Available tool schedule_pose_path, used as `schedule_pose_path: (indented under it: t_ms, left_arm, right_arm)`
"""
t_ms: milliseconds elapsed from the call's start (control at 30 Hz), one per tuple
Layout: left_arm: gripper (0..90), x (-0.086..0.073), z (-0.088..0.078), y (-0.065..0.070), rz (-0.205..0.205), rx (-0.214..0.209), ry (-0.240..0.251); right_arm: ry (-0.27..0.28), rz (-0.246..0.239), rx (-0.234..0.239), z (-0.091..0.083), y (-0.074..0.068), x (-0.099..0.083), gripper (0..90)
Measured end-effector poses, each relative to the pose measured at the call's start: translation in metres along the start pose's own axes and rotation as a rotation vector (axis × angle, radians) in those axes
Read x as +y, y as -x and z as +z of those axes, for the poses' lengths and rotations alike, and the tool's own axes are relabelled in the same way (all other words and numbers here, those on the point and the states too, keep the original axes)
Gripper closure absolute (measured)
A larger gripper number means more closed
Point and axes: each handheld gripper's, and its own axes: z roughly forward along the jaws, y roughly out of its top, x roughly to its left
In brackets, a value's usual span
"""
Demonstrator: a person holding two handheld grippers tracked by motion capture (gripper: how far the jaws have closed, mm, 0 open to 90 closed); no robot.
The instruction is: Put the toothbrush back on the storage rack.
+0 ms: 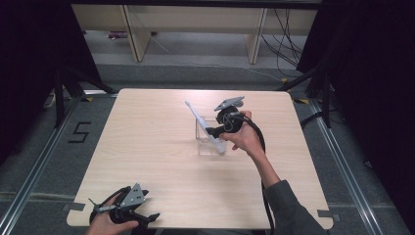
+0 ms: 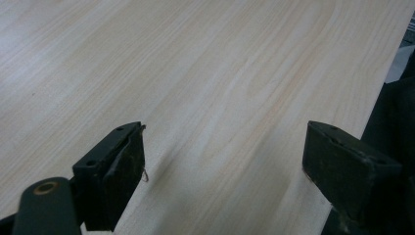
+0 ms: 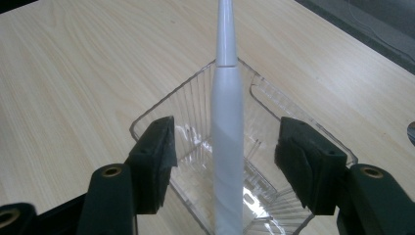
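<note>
Nearest the lens, the right gripper [image 3: 225, 161] has its jaws spread wide on either side of a white toothbrush [image 3: 226, 142], neither pad touching. It leans in a clear tray [image 3: 195, 93] right of the tabletop's [image 1: 161, 161] centre. Close squarely on the handle (probably the next step). Room is ample all round. Idle at the near left corner, the left gripper [image 2: 222, 161] gapes open on nothing.
</note>
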Motion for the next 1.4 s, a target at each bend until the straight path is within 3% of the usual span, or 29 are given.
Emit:
schedule_pose_path:
  t_ms: [133, 267, 333, 433, 500, 533, 567, 767, 933, 1033, 1067, 1133, 1167, 1200, 1233, 1300, 1333, 1367, 1400]
  left_arm:
    - [15.4, 0.001, 0.0, 0.0, 0.016, -0.006, 0.005]
    - [15.5, 0.0, 0.0, 0.0, -0.001, 0.0, 0.001]
    - [15.5, 0.001, 0.0, 0.0, 0.011, -0.001, 0.005]
    - [15.5, 0.001, 0.0, 0.0, 0.011, -0.004, 0.005]
    - [15.5, 0.001, 0.0, -0.001, 0.011, -0.007, 0.0]
    - [15.5, 0.001, 0.0, -0.001, 0.012, -0.01, -0.009]
    - [15.5, 0.001, 0.0, -0.001, 0.012, -0.01, -0.006]
    - [15.4, 0.001, 0.0, -0.001, 0.014, -0.011, -0.006]
    - [15.4, 0.0, 0.0, 0.0, -0.002, -0.003, -0.012]
    - [15.4, 0.0, 0.0, 0.0, -0.001, -0.007, -0.007]
    - [15.5, 0.0, 0.0, 0.0, -0.009, -0.006, -0.009]
    - [15.4, 0.0, 0.0, 0.0, -0.006, -0.002, -0.01]
    - [15.5, 0.0, 0.0, 0.001, -0.01, 0.003, 0.005]
    - [15.4, 0.0, -0.001, 0.001, 0.0, -0.001, 0.006]
    - [15.5, 0.001, -0.001, 0.001, 0.004, 0.0, 0.003]
    - [15.5, 0.001, -0.001, 0.0, 0.001, -0.004, -0.001]
    - [15.5, 0.001, -0.001, 0.0, 0.004, -0.003, -0.001]
    - [15.4, 0.001, 0.0, 0.001, 0.001, -0.002, 0.009]
    - [15.4, 0.0, -0.001, 0.002, -0.004, -0.001, 0.018]
  right_arm:
    - [0.009, 0.008, 0.005, -0.004, 0.0, -0.002, 40.2]
    - [0.031, 0.004, -0.003, -0.008, 0.002, -0.005, 39.9]
    - [0.017, 0.033, 0.01, -0.012, 0.002, -0.006, 39.5]
    - [0.058, 0.042, 0.002, -0.014, 0.004, -0.01, 39.1]
    - [0.038, 0.061, 0.008, -0.019, 0.005, -0.011, 39.0]
    - [0.062, 0.041, -0.002, -0.018, 0.006, -0.012, 38.9]
    - [0.045, 0.053, 0.006, -0.022, 0.006, -0.012, 38.8]
    - [0.058, 0.044, 0.0, -0.028, 0.01, -0.018, 37.9]
    - [0.074, 0.072, -0.003, -0.031, 0.01, -0.024, 36.5]
    - [0.084, 0.039, 0.0, -0.033, 0.013, -0.029, 34.5]
    - [0.083, 0.062, 0.007, -0.034, 0.011, -0.03, 34.2]
    - [0.095, 0.049, 0.009, -0.035, 0.014, -0.032, 33.0]
    - [0.099, 0.065, 0.017, -0.035, 0.013, -0.033, 32.7]
    - [0.128, 0.06, 0.008, -0.037, 0.015, -0.034, 32.7]
    - [0.116, 0.082, 0.019, -0.039, 0.014, -0.035, 32.7]
    - [0.13, 0.091, 0.014, -0.041, 0.015, -0.037, 32.2]
    - [0.136, 0.067, 0.013, -0.043, 0.018, -0.038, 32.2]
    - [0.129, 0.093, 0.018, -0.044, 0.016, -0.039, 31.9]
    - [0.141, 0.089, 0.022, -0.044, 0.017, -0.039, 31.5]
